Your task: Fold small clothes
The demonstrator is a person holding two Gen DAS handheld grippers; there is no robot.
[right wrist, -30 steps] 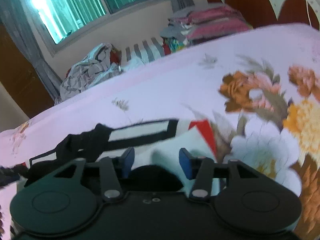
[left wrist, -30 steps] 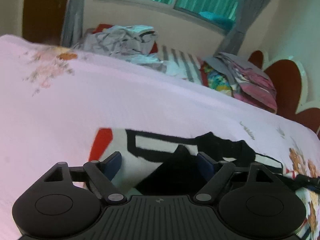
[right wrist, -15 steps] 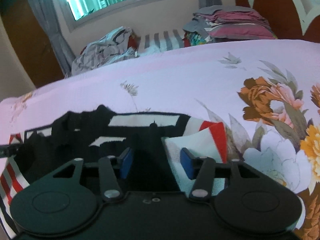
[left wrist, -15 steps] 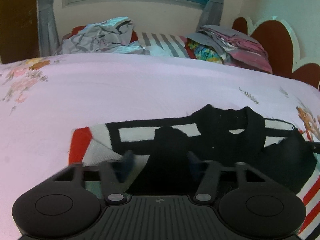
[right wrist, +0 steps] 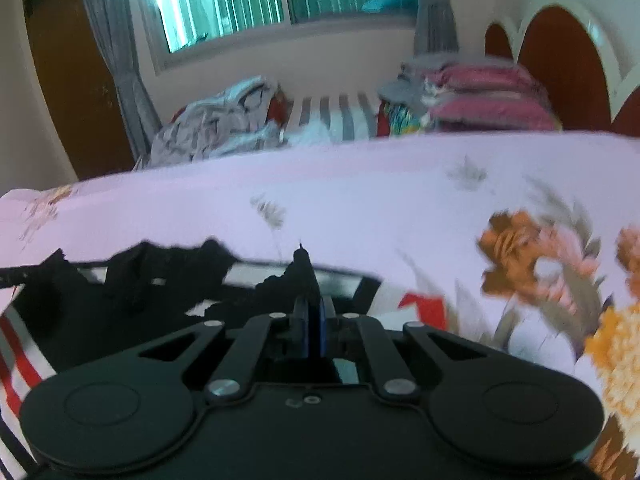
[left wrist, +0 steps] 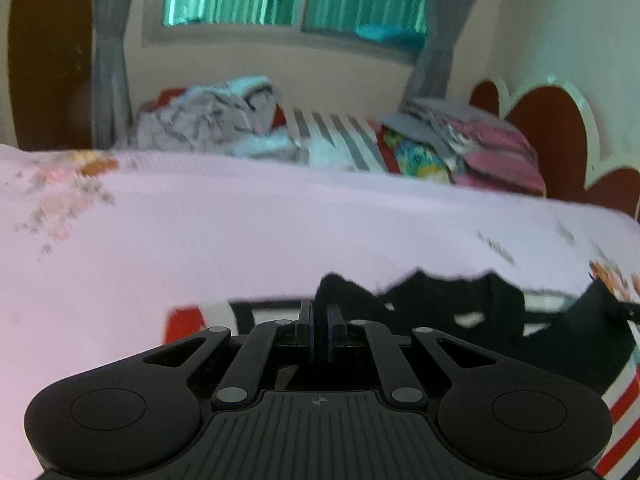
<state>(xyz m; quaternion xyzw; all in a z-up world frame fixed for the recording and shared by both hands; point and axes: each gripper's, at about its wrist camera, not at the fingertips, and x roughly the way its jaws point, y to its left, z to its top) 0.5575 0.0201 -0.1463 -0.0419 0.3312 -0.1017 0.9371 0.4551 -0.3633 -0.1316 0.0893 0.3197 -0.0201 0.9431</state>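
1. Left gripper (left wrist: 319, 322): fingers pinched on black fabric of the striped garment (left wrist: 460, 312), ready to carry a fold.
2. Right gripper (right wrist: 314, 322): likewise clamped on black fabric.
3. Garment lies on the floral bedsheet (right wrist: 400, 200), toward its near edge.

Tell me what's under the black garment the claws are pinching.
Under the black garment lies a white cloth with black and red stripes, spread on the pink floral bedsheet. How much of that cloth the garment covers cannot be seen.

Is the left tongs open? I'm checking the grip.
No, the left tongs are closed, pinching a fold of the black garment.
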